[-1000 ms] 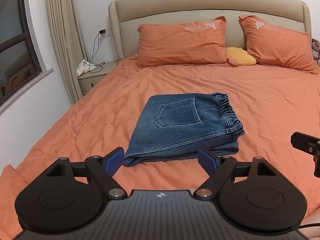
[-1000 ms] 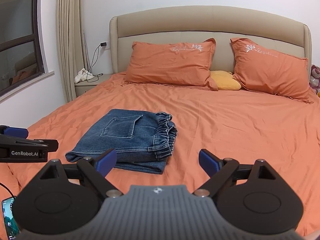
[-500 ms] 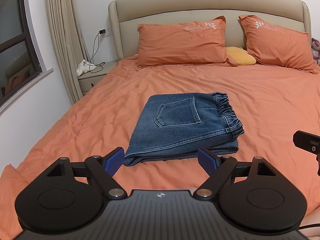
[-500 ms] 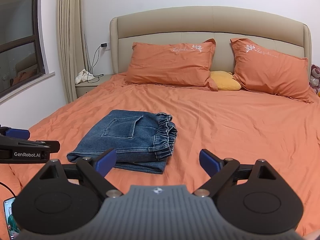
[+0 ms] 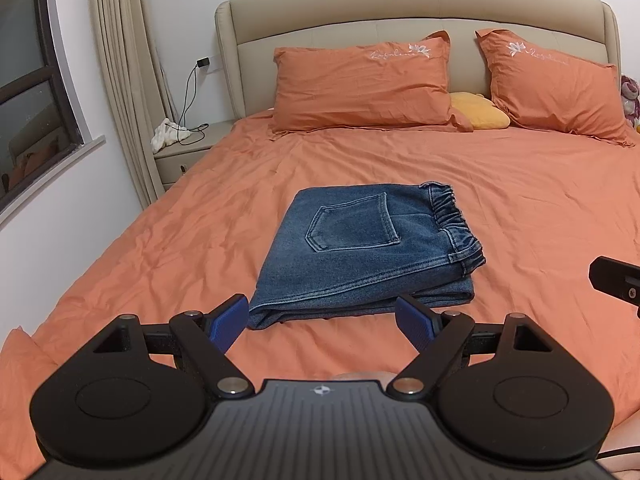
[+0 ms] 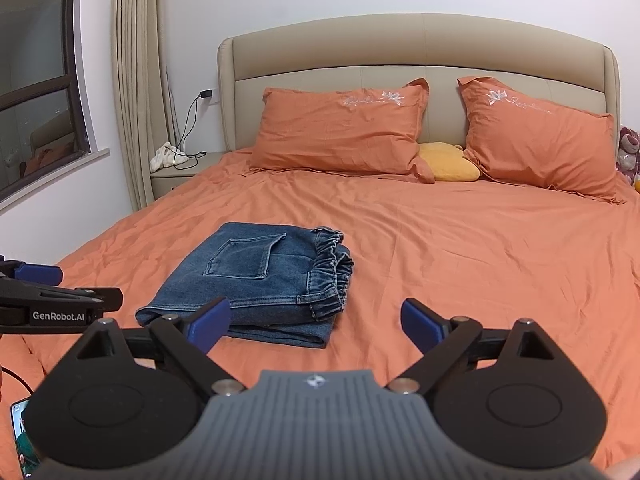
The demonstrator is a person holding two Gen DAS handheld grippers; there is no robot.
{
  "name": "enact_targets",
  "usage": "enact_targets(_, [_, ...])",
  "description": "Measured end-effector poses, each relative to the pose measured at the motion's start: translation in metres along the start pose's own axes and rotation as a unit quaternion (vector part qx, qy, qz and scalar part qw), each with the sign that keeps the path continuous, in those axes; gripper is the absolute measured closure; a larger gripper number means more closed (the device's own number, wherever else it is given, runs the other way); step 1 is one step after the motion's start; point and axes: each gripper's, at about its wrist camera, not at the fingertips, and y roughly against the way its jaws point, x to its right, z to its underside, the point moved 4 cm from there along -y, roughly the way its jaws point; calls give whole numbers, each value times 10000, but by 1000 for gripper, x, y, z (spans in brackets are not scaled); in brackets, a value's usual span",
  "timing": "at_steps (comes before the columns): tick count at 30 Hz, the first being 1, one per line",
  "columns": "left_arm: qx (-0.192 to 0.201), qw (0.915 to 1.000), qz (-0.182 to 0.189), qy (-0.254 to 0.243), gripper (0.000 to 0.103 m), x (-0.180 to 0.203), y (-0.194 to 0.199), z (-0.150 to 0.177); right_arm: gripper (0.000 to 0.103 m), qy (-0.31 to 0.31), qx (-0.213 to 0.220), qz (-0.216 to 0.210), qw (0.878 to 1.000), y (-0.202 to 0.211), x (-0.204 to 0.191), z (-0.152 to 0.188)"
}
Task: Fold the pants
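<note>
Blue denim pants (image 5: pixel 360 252) lie folded into a compact stack on the orange bed sheet (image 5: pixel 520 208), back pocket up, elastic waistband to the right. They also show in the right wrist view (image 6: pixel 260 280). My left gripper (image 5: pixel 322 322) is open and empty, held just short of the stack's near edge. My right gripper (image 6: pixel 316 322) is open and empty, to the right of the stack and short of it. The left gripper's side shows at the left edge of the right wrist view (image 6: pixel 48 304).
Two orange pillows (image 5: pixel 360 84) (image 5: pixel 552 84) and a yellow cushion (image 5: pixel 478 114) lean on the beige headboard (image 5: pixel 400 12). A nightstand (image 5: pixel 188 152) with a white cloth and cable stands left of the bed, by a curtain (image 5: pixel 120 60) and window. A phone (image 6: pixel 24 440) lies at lower left.
The right wrist view has risen slightly, so the bed and pants sit a little lower in it. The right gripper's tip has slid right in the left view. Pants unmoved.
</note>
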Motion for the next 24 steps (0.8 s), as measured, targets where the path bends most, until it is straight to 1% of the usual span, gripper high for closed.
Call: enact_targets(24, [-37, 10000, 20, -8, 6, 1, 1, 4, 9, -57, 35, 68, 10000, 4, 0, -1])
